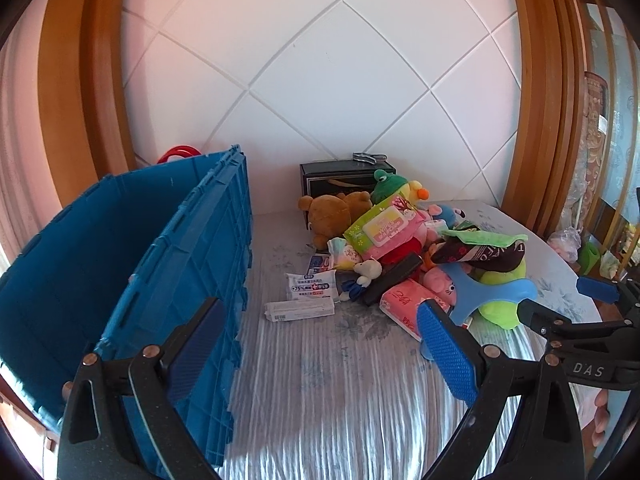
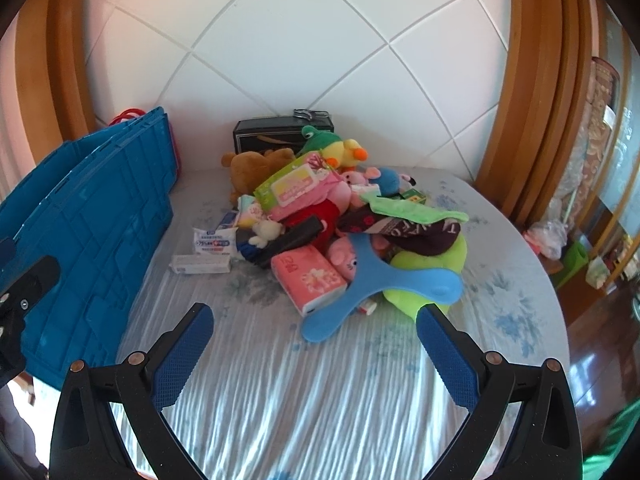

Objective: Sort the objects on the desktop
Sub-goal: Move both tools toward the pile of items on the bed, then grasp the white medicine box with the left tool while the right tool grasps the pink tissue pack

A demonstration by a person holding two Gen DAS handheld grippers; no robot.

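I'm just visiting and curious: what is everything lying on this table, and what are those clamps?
crate: one, blue, table's left edge
box: one, black, against the wall
teddy bear: one, brown, back of the pile
duck: one, yellow, top of the pile
wipes pack: one, green and pink, on the pile
tissue pack: one, pink, pile's front
boomerang: one, blue, pile's front
tablecloth: one, pale blue
left gripper: open, empty
right gripper: open, empty
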